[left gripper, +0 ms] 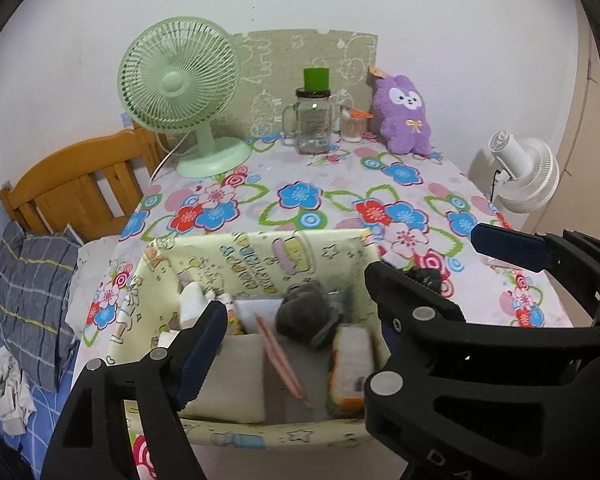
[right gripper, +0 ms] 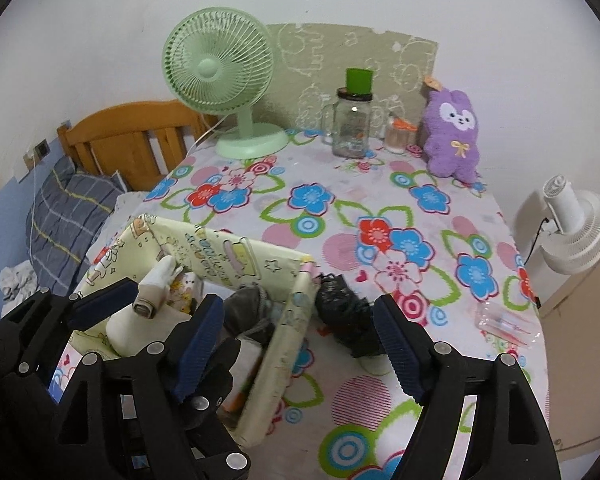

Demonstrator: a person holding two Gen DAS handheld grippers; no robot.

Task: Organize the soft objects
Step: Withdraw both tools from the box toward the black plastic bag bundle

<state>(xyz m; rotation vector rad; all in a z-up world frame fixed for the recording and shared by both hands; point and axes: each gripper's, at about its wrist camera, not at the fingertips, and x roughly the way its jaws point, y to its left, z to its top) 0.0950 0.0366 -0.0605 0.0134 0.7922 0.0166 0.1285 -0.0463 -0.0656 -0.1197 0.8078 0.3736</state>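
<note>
A pale yellow fabric box [left gripper: 260, 252] [right gripper: 296, 344] with cartoon prints stands at the near left of the flowered table. Inside it lie a grey rolled sock [left gripper: 304, 312] [right gripper: 246, 308], a white rolled sock [right gripper: 152, 296] [left gripper: 192, 300] and other small items. My left gripper [left gripper: 294, 290] hangs open over the box and holds nothing. On the cloth just right of the box rests a black sock bundle [right gripper: 344, 312] [left gripper: 424, 276]. My right gripper [right gripper: 298, 300] is open above it, its pads not pressing it. A purple plush toy [left gripper: 404, 116] [right gripper: 452, 136] sits at the back right.
At the back stand a green desk fan [left gripper: 180, 92] [right gripper: 220, 68], a glass jar mug [left gripper: 312, 120] [right gripper: 352, 124] with a green lid and a small swab pot [left gripper: 352, 124]. A white fan [right gripper: 572, 232] is off the right edge. A bed pillow [left gripper: 32, 300] lies left.
</note>
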